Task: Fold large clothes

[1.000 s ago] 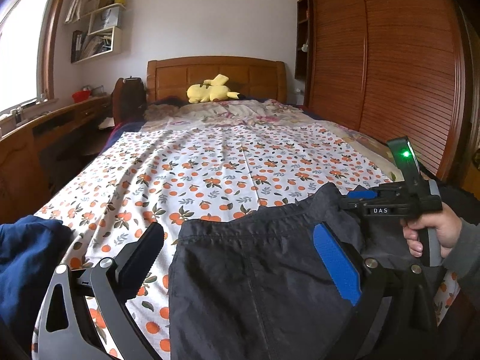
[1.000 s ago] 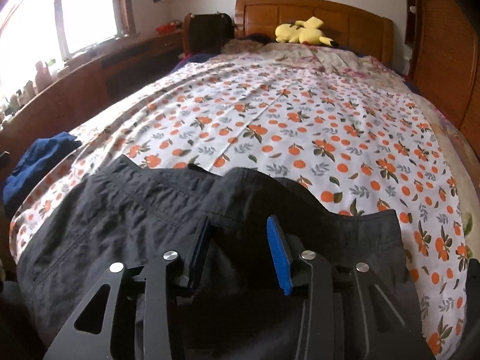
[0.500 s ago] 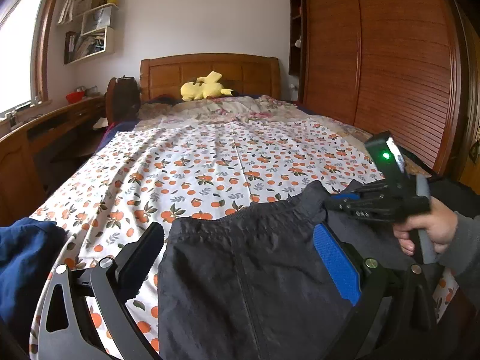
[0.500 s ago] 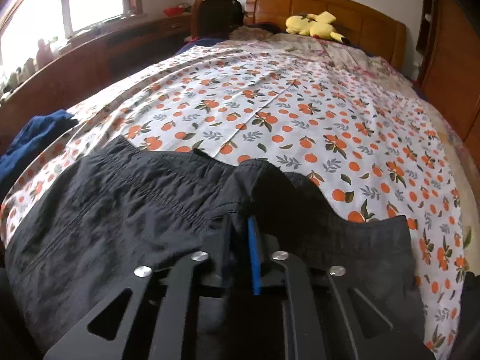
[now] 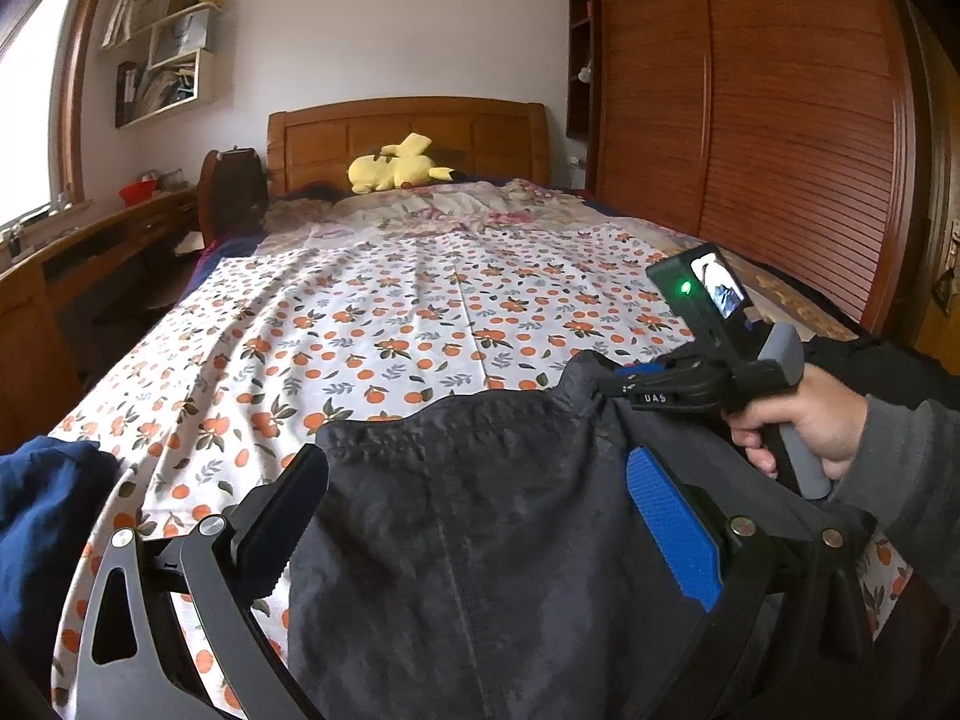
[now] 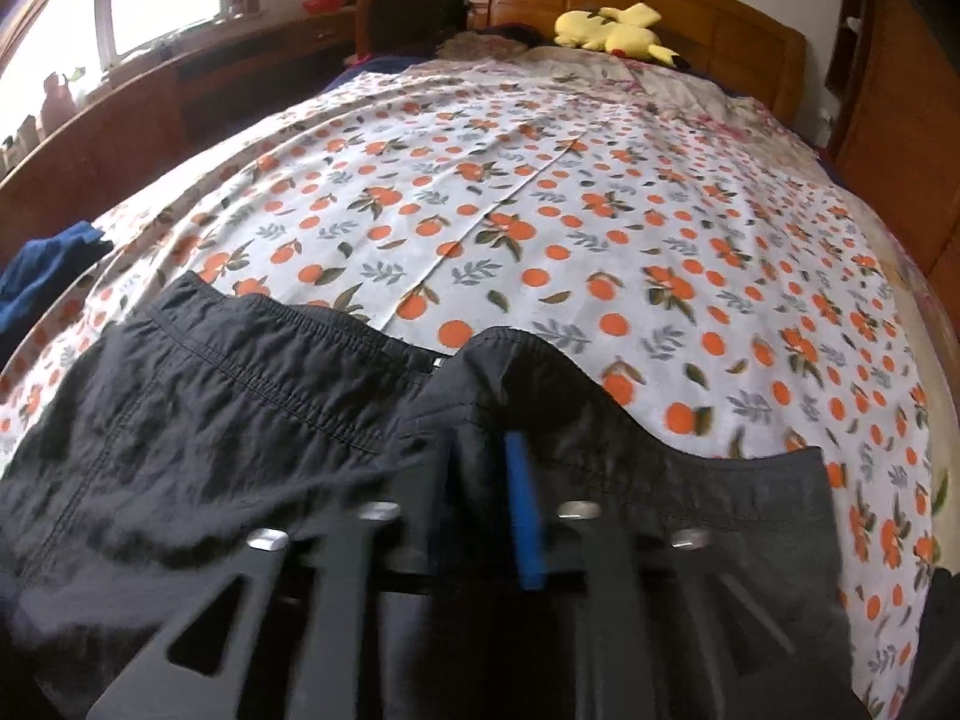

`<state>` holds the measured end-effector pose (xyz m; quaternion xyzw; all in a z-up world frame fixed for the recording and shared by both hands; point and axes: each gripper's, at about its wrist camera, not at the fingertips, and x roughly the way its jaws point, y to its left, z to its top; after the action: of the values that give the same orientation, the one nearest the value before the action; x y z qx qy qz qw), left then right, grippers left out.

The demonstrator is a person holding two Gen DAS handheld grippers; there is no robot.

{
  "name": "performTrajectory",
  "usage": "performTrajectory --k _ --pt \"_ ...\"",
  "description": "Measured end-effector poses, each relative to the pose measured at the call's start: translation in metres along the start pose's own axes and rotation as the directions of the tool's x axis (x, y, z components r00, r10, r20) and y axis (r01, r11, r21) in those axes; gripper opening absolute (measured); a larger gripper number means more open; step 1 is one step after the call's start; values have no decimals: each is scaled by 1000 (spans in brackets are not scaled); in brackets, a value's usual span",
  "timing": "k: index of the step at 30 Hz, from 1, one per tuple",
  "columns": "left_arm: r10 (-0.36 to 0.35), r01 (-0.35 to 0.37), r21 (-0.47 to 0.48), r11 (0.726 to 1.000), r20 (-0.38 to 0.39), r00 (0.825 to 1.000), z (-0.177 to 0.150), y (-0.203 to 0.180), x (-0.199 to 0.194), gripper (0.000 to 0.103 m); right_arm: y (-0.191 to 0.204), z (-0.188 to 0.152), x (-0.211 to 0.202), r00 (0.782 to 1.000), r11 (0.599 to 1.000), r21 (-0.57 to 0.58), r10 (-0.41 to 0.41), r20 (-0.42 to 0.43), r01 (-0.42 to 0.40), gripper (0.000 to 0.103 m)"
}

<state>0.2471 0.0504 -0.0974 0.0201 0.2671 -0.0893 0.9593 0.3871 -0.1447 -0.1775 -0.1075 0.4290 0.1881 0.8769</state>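
Figure: near foot edge of the bed, both grippers engaged with the dark garment point(image 5: 480, 540). Nearest to me, my left gripper point(image 5: 474, 534) stands spread wide, its black finger point(image 5: 282, 516) to the left of the cloth and its blue pad point(image 5: 672, 528) over the right part, gripping nothing; I judge it is poised this way to take the near-left stretch of the waistband once the other side is secured. Just beyond, my right gripper point(image 6: 474, 480) is clamped on a raised pleat of the dark garment point(image 6: 240, 420), the blue pad point(image 6: 522, 504) pressed against the fabric with no gap visible; the cloth peaks upward at the pinch, which suggests it is held under a slight lift so the edge can be carried over. In the left view the same tool is seen from the side, held by the right hand point(image 5: 804, 420), with its green indicator lit. The garment lies across the foot edge of the bed, elastic waistband toward the headboard, its lower part passing out of view beneath the cameras. At the near-left corner lies a blue cloth point(image 5: 42, 540), apart from the work. Beyond stretches the orange-print bedspread point(image 5: 420, 312), left bare as folding surface. Farthest, a yellow plush toy point(image 5: 396, 168) rests against the headboard point(image 5: 408, 126).
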Motion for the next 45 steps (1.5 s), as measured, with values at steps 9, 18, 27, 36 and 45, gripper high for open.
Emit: performTrajectory --k 9,18,27,36,45 --pt "-41 41 15 999 -17 999 -10 -15 0 100 -61 -25 -65 997 998 21 -55 58 54 37" --pt "-86 90 76 993 -51 995 -26 -52 3 100 -112 -90 -114 991 989 71 -133 27 131 41" --pt "-116 123 95 988 -79 990 -43 -78 1 100 -125 -139 -129 992 984 125 -122 -35 125 63" --pt "-117 125 82 989 -99 988 -61 -90 -3 100 -126 -149 -122 999 985 168 -26 -44 33 2" --pt "-109 116 67 991 -110 988 -76 -84 -15 100 -127 -165 -159 985 962 217 -173 13 166 3"
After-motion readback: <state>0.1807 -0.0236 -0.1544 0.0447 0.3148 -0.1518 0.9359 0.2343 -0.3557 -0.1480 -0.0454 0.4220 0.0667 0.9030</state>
